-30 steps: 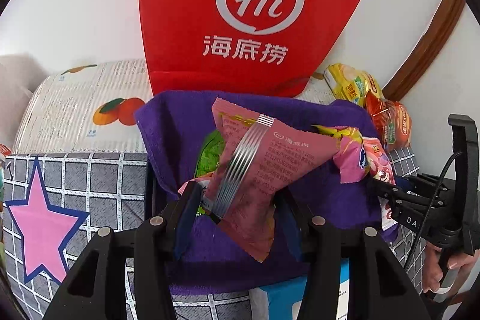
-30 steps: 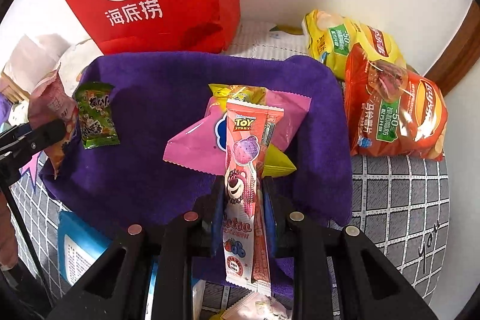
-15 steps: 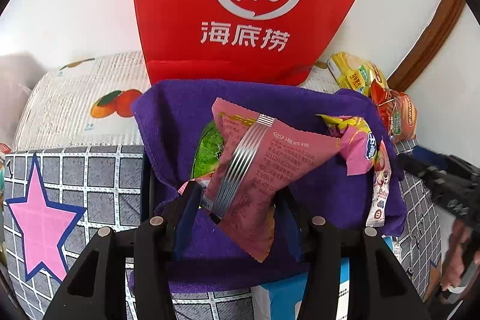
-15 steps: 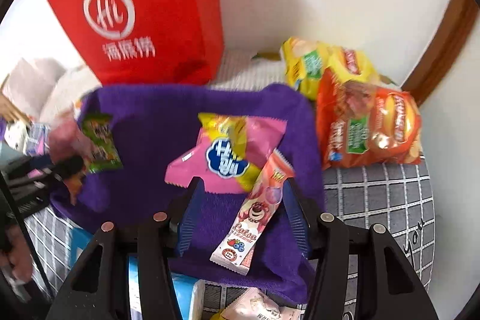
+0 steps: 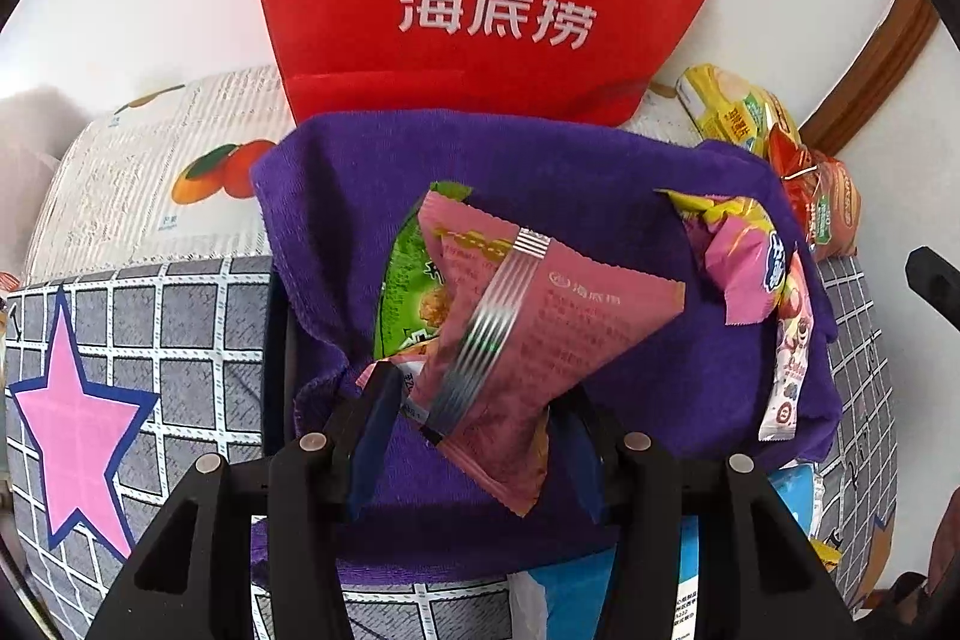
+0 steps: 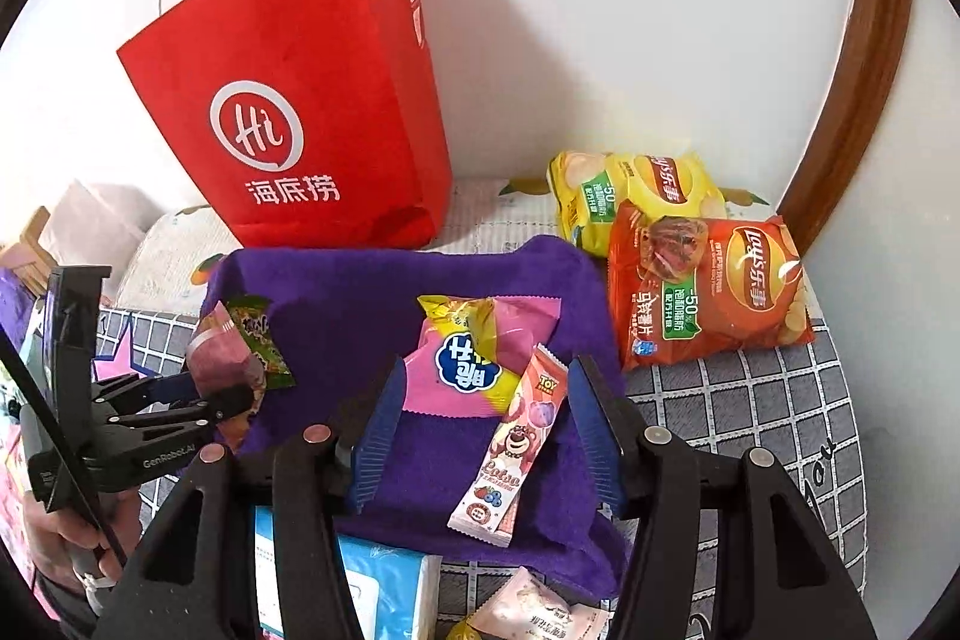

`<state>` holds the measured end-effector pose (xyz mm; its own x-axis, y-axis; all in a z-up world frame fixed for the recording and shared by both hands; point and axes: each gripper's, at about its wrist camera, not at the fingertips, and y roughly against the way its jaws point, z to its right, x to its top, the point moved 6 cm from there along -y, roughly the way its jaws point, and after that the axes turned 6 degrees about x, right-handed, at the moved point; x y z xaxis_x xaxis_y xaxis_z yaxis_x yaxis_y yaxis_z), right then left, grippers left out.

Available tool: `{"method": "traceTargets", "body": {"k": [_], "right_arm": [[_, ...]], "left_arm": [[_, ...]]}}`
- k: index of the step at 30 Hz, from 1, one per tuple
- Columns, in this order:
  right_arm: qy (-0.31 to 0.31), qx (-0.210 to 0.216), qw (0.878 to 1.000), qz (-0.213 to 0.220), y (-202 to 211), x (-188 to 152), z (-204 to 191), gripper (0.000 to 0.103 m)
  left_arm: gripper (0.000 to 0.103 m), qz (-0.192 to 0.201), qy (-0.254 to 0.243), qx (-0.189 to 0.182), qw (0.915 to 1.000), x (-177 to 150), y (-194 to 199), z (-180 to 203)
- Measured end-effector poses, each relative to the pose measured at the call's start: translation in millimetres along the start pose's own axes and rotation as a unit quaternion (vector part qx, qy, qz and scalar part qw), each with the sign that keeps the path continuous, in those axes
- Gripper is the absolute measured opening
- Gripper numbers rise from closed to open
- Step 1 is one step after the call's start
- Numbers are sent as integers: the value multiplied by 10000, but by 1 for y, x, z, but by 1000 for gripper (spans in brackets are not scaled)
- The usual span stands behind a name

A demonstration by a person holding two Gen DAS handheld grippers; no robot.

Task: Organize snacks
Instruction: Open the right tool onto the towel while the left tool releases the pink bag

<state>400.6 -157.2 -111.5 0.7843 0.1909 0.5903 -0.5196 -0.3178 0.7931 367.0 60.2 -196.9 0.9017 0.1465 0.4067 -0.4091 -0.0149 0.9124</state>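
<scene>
Over on the left, the left gripper [image 5: 474, 400] has its jaws pinched on a pink packet [image 5: 528, 328], holding it by its lower part above the purple towel [image 5: 540, 166]. That packet hides most of a small green packet [image 5: 408, 280] lying behind it on the towel; only a strip of green shows in the left wrist view, and the print on it is too blurred to read. From the right wrist view the same left gripper [image 6: 231, 397] shows at the left edge with the hand [image 6: 66, 538] below it half cut off by the frame.

In the middle stands one red paper bag [image 6: 312, 100] against the wall; the left wrist view cuts off its top and handles. On the towel I count four packets: the pink one in the left grip, the green one, a pink-and-yellow bag [image 6: 474, 352] and a long candy stick [image 6: 516, 436] leaning across its lower corner.

The right gripper [image 6: 483, 436] has its jaws spread wide, and the candy stick lies between them, touching neither. A blue-and-white box [image 6: 384, 592] and a pale pink packet [image 6: 540, 610] are partly hidden under the gripper.

On the right, two chip bags lie beside the towel: a yellow one [image 6: 636, 190] behind, partly covered by an orange one [image 6: 708, 286].
</scene>
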Motion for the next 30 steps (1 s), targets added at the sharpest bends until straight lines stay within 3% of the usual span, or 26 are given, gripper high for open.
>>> {"method": "traceTargets", "body": {"k": [7, 11, 21, 25, 27, 30], "right_arm": [[30, -17, 10000, -20, -1, -2, -1, 56], [56, -4, 10000, -7, 0, -2, -4, 56], [142, -74, 9995, 269, 13, 1, -8, 60], [248, -339, 9975, 567, 26, 4, -9, 60], [239, -476, 9962, 694, 34, 0, -8, 60], [177, -315, 9975, 612, 36, -17, -3, 60]], "left_arm": [[49, -74, 13, -49, 10000, 0, -3, 0], [62, -115, -16, -127, 9999, 0, -2, 2], [63, 453, 34, -256, 9986, 8, 32, -1], [63, 605, 19, -188, 9980, 10, 41, -3], [63, 671, 0, -173, 9976, 10, 45, -1], [63, 772, -11, -195, 9968, 8, 53, -2]]}}
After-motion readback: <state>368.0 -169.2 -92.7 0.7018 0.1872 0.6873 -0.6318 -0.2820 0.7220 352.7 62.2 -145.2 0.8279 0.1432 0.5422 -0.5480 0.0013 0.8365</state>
